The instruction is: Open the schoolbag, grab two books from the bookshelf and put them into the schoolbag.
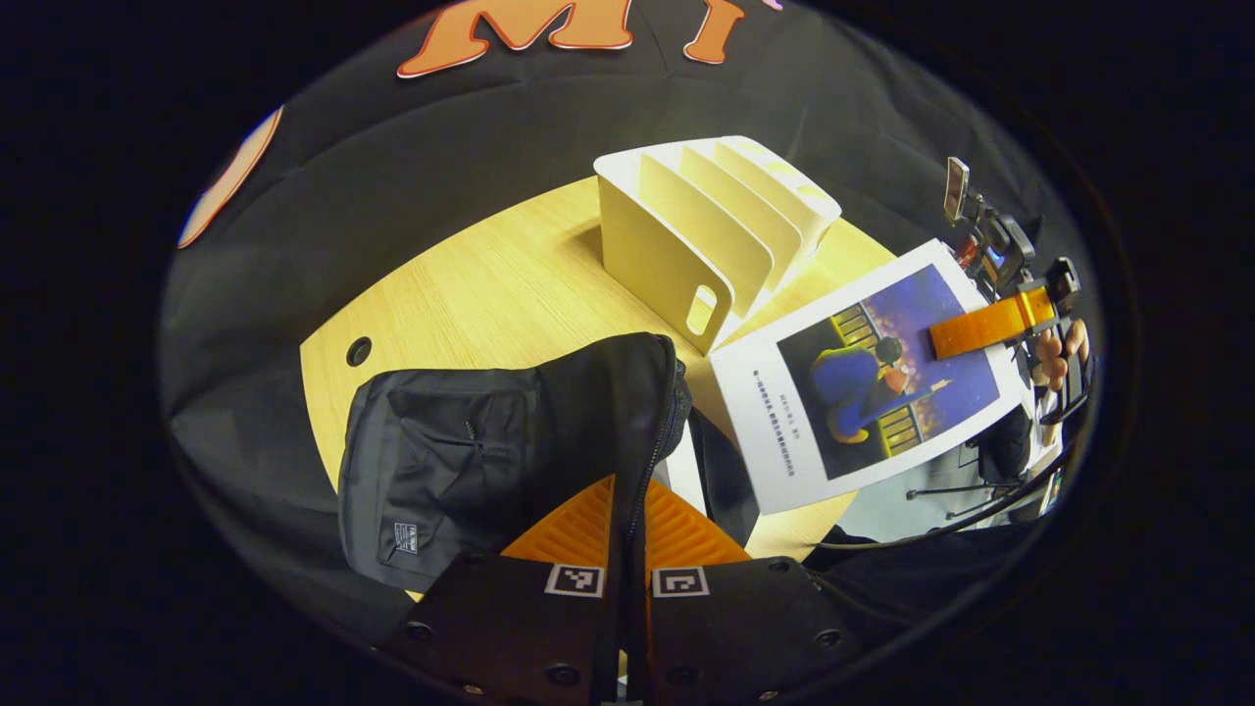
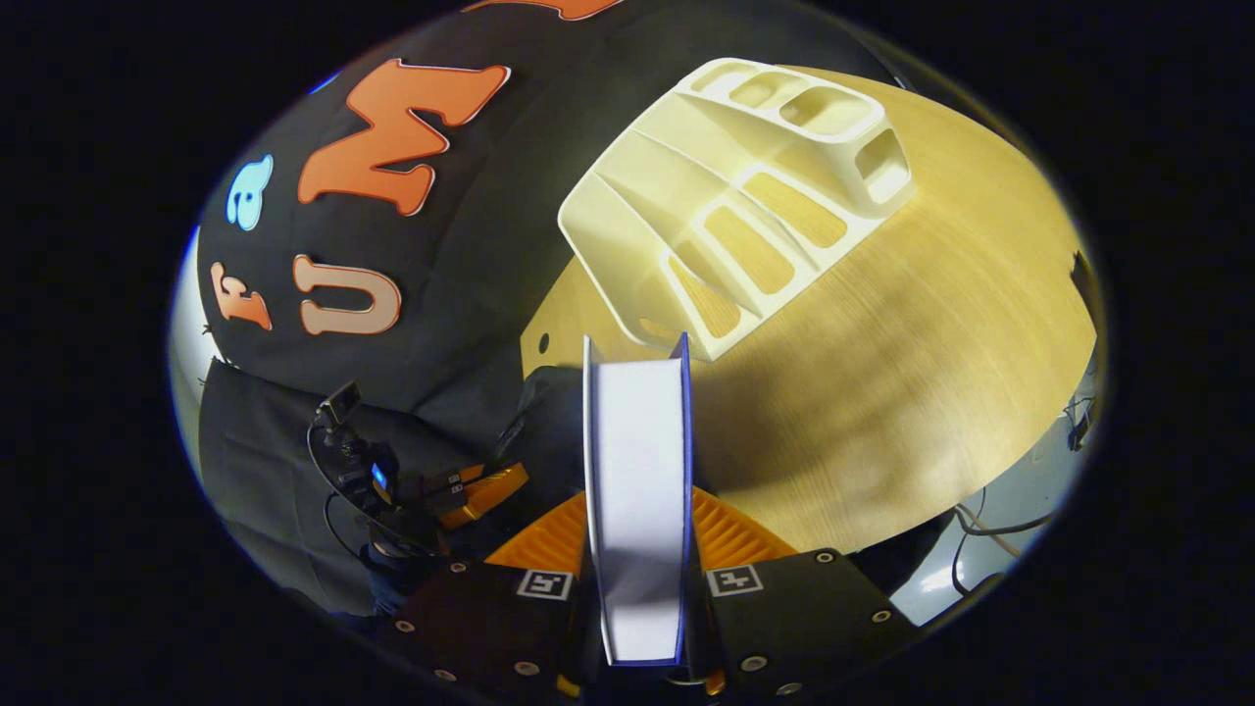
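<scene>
The bench [image 1: 471,294] is a pale wooden round top, and on it the bag [image 1: 461,461] lies slumped near the front edge, soft black fabric with its zip edge lifted. Behind it stands the shelf [image 1: 706,235], a cream divided rack whose slots look empty, so both books seem to be out already. A pale edge inside the bag's mouth may be the first book, though it is too hidden to be sure. The second book [image 1: 868,378] hangs above the bench, between the shelf and the bag's open side, tilted with its picture cover showing. It looks thin, stiff and light, with a glossy cover that could slip, so a hold near the edge needs firm pressure; it should slide in spine or edge first. The right gripper [image 2: 637,588] is clamped on that book's edge, both fingers pressing its faces. The left gripper [image 1: 627,579] is narrowed on the bag's zip edge, pinching the limp flap and holding the mouth open; that fabric will sag once released.
</scene>
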The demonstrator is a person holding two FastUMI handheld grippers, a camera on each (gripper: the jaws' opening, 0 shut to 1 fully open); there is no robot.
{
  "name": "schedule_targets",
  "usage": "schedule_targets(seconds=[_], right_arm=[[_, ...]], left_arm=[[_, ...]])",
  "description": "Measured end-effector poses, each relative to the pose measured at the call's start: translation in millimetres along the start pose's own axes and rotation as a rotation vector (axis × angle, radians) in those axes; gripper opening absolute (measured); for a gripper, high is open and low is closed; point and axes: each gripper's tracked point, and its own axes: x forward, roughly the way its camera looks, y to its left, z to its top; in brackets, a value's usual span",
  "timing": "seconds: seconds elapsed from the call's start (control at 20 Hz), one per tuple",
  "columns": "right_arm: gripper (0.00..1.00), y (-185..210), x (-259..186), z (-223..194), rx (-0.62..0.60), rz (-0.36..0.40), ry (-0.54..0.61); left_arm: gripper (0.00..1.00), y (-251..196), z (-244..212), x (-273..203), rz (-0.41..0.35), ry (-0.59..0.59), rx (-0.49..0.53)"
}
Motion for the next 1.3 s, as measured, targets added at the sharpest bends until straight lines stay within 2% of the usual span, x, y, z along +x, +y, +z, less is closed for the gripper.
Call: schedule_targets(seconds=[0.1,0.25,0.4,0.9,1.3], right_arm=[[0.35,10.2,12.8,-4.6,0.025,0.057,0.003],[0.35,6.5,39.9,-16.6,0.058,0.074,0.020],[0.35,11.5,64.4,-26.3,0.095,0.122,0.038],[0.35,32.0,135.4,-41.9,0.026,0.174,-0.026],[0.35,52.4,182.3,-57.5,0.038,0.216,-0.034]], left_arm=[[0.04,-0.1,1.0,0.1,0.004,0.002,-0.001],[0.04,0.9,1.2,-1.2,0.013,0.003,-0.001],[0.04,0.9,2.0,-1.8,0.014,0.005,-0.013],[0.04,-8.2,9.3,-2.8,0.020,-0.018,-0.026],[0.04,-21.8,16.5,-4.6,-0.005,-0.033,-0.022]])
